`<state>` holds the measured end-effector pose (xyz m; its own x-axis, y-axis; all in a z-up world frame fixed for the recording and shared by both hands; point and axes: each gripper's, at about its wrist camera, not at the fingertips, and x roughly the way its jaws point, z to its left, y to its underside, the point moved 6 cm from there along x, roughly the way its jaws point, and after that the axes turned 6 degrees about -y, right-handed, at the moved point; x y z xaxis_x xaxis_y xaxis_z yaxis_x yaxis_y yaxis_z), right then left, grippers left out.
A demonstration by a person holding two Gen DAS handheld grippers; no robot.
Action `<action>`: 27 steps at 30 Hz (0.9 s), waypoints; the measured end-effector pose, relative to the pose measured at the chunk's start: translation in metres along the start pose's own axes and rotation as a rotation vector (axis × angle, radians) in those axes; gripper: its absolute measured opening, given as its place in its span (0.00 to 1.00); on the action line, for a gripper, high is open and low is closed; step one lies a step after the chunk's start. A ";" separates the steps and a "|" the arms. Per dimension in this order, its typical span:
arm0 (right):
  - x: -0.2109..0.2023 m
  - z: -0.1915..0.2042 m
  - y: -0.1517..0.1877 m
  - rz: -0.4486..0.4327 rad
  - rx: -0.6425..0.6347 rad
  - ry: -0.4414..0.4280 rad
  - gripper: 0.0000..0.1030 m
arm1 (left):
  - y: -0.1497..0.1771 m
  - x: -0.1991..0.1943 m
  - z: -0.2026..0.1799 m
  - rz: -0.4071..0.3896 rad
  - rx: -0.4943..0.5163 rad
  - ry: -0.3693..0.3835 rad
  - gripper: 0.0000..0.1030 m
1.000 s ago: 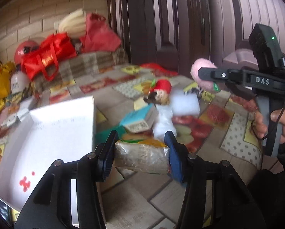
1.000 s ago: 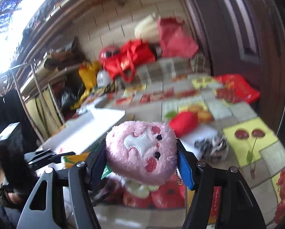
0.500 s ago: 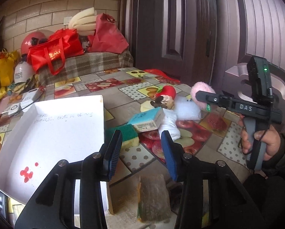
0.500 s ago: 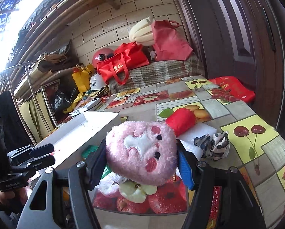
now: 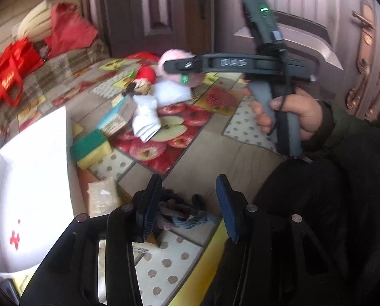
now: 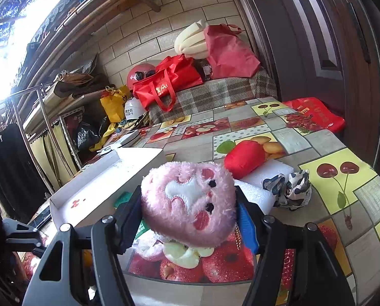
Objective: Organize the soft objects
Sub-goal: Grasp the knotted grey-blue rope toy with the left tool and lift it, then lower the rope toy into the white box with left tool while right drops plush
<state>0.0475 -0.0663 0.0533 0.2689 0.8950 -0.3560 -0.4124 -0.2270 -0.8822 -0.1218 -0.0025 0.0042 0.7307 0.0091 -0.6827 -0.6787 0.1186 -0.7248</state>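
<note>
The left gripper (image 5: pixel 188 205) is hanging wide open and empty directly above the knotted rag (image 5: pixel 183 213), which is lying crosswise between its fingers near the table edge. The right gripper (image 6: pixel 190 213) is gripping the pink plush (image 6: pixel 188 202), which is sitting right of the white tray (image 6: pixel 100 178).

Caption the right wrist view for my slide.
Right tongs clamp a pink plush toy above the fruit-print tablecloth, white box at left.
</note>
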 end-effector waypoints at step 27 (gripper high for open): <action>-0.002 -0.002 0.000 -0.020 0.010 0.000 0.65 | -0.004 0.000 0.002 -0.151 -0.007 -0.049 0.26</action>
<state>0.0485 -0.0685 0.0533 0.2776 0.8993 -0.3380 -0.4159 -0.2047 -0.8861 -0.1187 -0.0008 0.0076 0.8272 0.0404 -0.5605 -0.5611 0.1151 -0.8197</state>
